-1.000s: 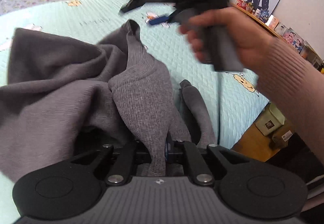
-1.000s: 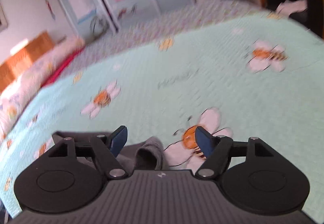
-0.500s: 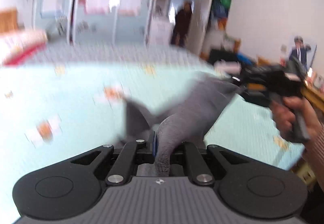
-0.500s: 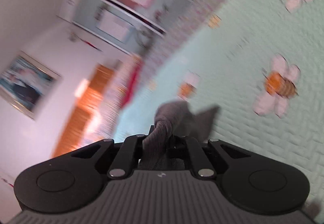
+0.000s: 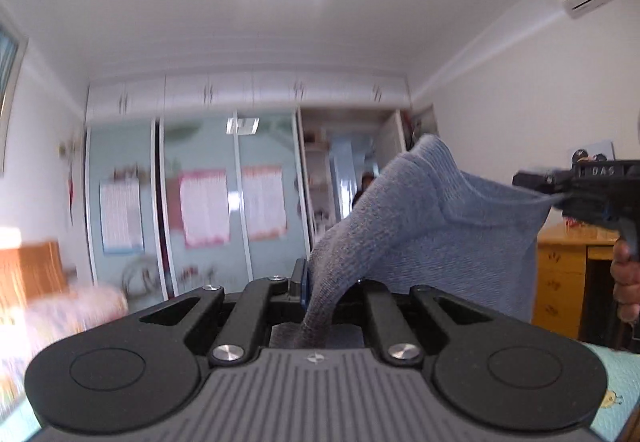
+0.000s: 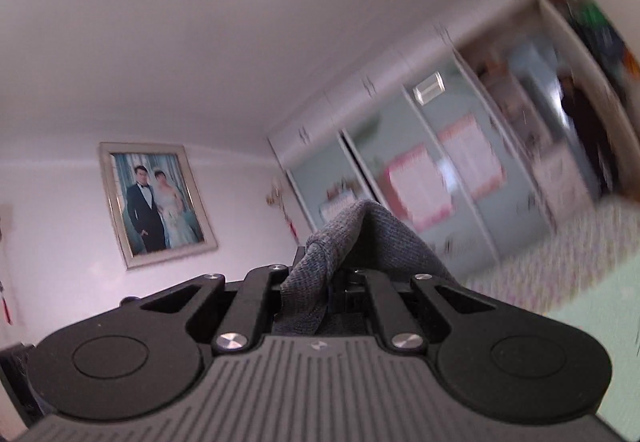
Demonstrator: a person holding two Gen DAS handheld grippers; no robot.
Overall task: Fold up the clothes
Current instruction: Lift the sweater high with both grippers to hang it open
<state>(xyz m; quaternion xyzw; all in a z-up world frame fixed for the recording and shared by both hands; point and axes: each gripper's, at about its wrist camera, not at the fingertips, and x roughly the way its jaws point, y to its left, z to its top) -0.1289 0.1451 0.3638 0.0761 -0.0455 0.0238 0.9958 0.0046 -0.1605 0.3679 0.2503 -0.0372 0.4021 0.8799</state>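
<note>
I have my left gripper (image 5: 320,282) and right gripper (image 6: 334,278) both clamped on the grey sweater (image 5: 448,226), stretched toward three o'clock.

Grey ribbed-knit garment (image 5: 448,238), mint-green quilted bedspread (image 6: 600,306), pale green wardrobe doors (image 5: 200,202), orange-yellow wooden desk (image 5: 568,274)

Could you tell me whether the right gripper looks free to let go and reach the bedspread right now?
Probably not yet: the right gripper is shut on the grey sweater, raised in the air and stretched to the left gripper. The bedspread lies below.
</note>
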